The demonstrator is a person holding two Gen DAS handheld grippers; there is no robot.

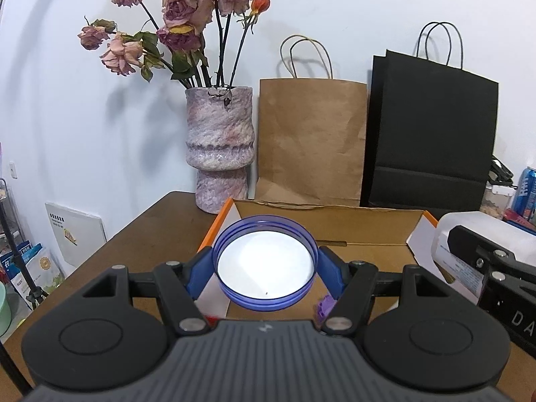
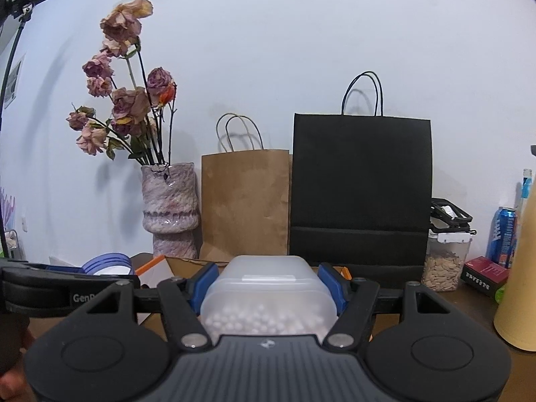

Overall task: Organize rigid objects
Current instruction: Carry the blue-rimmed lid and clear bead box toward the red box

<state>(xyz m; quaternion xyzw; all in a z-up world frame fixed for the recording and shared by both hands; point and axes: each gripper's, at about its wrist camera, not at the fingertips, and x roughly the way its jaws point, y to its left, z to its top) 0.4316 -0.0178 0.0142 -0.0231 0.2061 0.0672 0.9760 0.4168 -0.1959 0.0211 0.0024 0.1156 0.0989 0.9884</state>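
Two views, each showing a hand-held gripper clenched on its own load above the same open cardboard box.

Left wrist view: the left hand-held gripper (image 1: 264, 269) grips a blue-rimmed round lid (image 1: 264, 264) by opposite sides of its rim, its white inner face turned toward the camera. The lid hangs directly over the near left part of the cardboard box (image 1: 368, 224), whose orange edge shows just behind it. The box floor lies below and ahead of the fingers, so the coming move looks like a short descent rather than a reach. A small purple object (image 1: 324, 308) sits low by the right finger; what it is cannot be told. The box rests on the brown bench (image 1: 140, 244), with a mottled vase (image 1: 219, 150), a brown paper bag (image 1: 310, 144) and a black paper bag (image 1: 432, 134) standing behind it.

Right wrist view: the right hand-held gripper (image 2: 267, 288) is clamped across the short width of a frosted plastic container of white beads (image 2: 268, 298), whose long axis runs away from the camera toward the bags. The lid (image 2: 107, 264) shows well to the left and the box edge just ahead, so the left side seems nearer to setting down.
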